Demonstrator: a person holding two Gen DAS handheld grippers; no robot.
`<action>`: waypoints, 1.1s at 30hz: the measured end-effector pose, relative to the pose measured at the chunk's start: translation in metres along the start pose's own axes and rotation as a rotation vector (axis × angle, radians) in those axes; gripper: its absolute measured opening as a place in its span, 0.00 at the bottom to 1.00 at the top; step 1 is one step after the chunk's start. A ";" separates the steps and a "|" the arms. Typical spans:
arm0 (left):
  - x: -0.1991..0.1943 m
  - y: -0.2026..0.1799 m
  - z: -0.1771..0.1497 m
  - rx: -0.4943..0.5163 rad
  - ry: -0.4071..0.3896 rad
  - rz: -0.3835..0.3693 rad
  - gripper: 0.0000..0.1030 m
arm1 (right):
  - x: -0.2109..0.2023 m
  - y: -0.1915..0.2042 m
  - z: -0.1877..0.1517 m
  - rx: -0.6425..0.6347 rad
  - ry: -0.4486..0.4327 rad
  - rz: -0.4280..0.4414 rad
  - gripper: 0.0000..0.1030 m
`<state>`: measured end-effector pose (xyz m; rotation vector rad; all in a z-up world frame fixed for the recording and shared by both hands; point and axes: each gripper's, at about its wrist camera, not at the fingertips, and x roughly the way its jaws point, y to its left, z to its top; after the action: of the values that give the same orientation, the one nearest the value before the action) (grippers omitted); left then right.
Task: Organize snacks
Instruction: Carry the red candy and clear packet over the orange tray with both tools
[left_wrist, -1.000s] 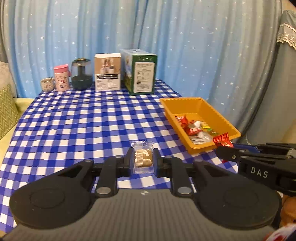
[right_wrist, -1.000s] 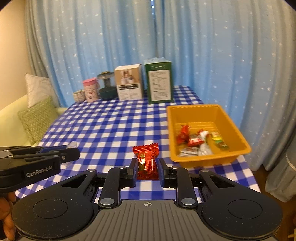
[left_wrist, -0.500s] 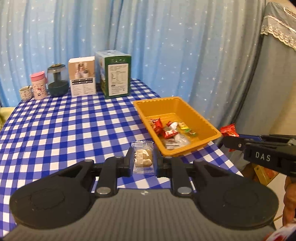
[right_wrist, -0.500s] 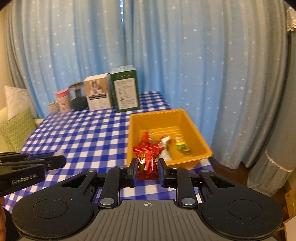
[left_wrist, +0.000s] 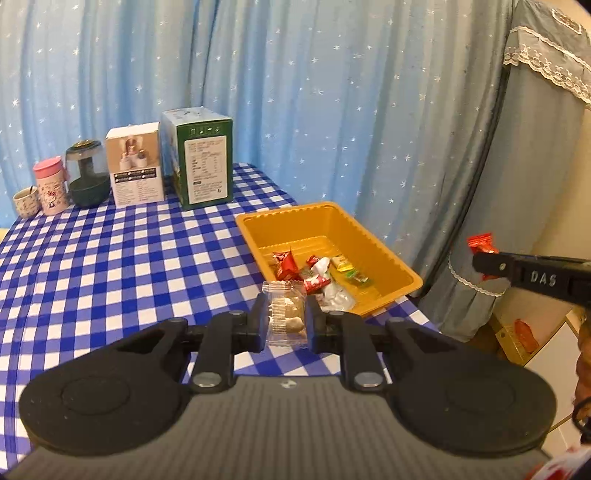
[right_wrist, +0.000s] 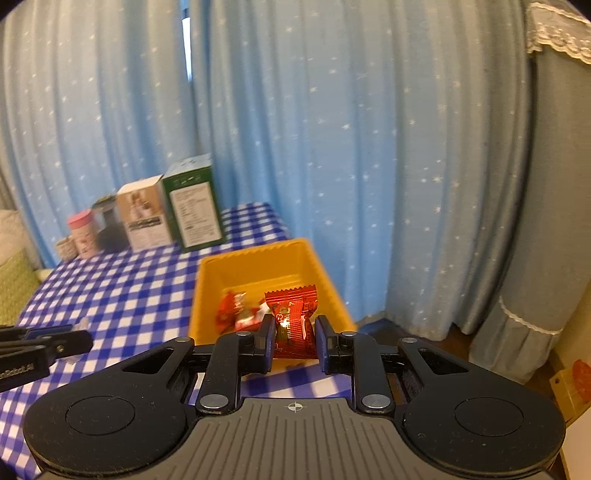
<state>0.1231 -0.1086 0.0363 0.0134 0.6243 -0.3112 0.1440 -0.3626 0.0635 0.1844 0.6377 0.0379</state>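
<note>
My left gripper (left_wrist: 286, 319) is shut on a clear-wrapped biscuit packet (left_wrist: 285, 314), held just in front of the near left corner of the orange tray (left_wrist: 384, 258). The tray holds several wrapped snacks (left_wrist: 314, 275). My right gripper (right_wrist: 294, 338) is shut on a red snack packet (right_wrist: 293, 319), held near the front edge of the orange tray (right_wrist: 255, 264). The right gripper (left_wrist: 480, 258) with its red packet (left_wrist: 480, 243) shows at the right in the left wrist view, beyond the table edge. The left gripper (right_wrist: 79, 338) shows at the left in the right wrist view.
The table has a blue checked cloth (left_wrist: 110, 258). At its back stand a green box (left_wrist: 201, 162), a white box (left_wrist: 135, 168), a dark jar (left_wrist: 88, 179), a pink tumbler (left_wrist: 50, 188) and a small cup (left_wrist: 26, 201). Blue curtains hang behind.
Both grippers have moved right and forward toward the orange tray, each keeping hold of its packet. The right wrist view is now blurred by motion.
</note>
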 end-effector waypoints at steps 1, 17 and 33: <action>0.003 -0.001 0.002 0.004 0.000 -0.001 0.17 | -0.001 -0.005 0.002 0.006 -0.007 -0.005 0.22; 0.073 -0.016 0.031 0.001 0.021 -0.042 0.17 | 0.060 -0.023 0.033 0.017 0.026 0.038 0.22; 0.155 -0.016 0.052 -0.014 0.054 -0.074 0.17 | 0.151 -0.016 0.045 -0.025 0.094 0.069 0.22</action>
<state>0.2671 -0.1728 -0.0097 -0.0149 0.6814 -0.3789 0.2914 -0.3720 0.0072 0.1816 0.7243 0.1218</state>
